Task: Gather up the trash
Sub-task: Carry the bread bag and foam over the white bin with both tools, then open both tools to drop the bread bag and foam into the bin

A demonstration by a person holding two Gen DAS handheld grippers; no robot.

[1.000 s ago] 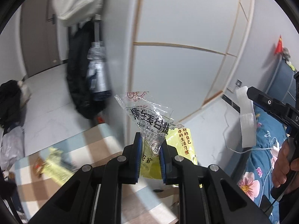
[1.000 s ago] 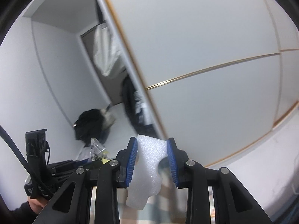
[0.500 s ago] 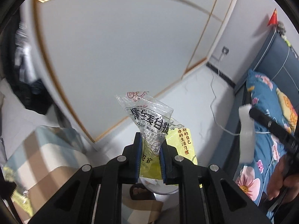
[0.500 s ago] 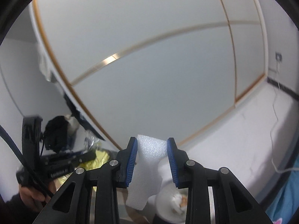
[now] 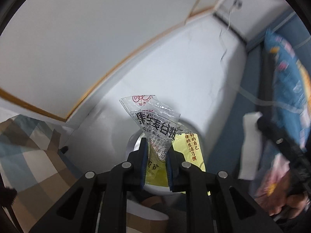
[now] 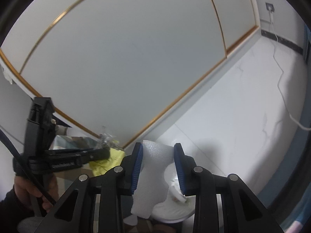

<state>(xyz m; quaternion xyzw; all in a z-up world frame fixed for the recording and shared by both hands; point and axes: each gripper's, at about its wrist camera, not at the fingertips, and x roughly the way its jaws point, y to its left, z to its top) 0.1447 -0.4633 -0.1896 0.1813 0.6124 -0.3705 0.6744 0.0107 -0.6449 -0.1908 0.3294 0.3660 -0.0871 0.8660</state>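
My left gripper (image 5: 155,155) is shut on a clear plastic wrapper (image 5: 153,120) with black print and a yellow wrapper (image 5: 191,151) behind it. They hang above a white round trash bin (image 5: 155,189) on the floor. My right gripper (image 6: 158,159) is shut on a white foam piece (image 6: 153,172), held above the same bin (image 6: 175,211), which has crumpled white trash inside. The right gripper (image 5: 272,136) shows blurred at the right of the left wrist view with the foam (image 5: 250,145). The left gripper (image 6: 106,152) with its wrappers shows at the left of the right wrist view.
A white wardrobe (image 6: 126,58) with gold trim stands behind. The white floor (image 6: 243,106) has a white cable (image 6: 279,77) running from a wall socket (image 6: 270,6). A checked cloth (image 5: 29,155) lies at the left. A blue floral bed (image 5: 281,77) is at the right.
Both grippers have swung right and tilted down, away from the checked cloth and the hanging clothes. The white bin has come into view under both. The grips have not changed.
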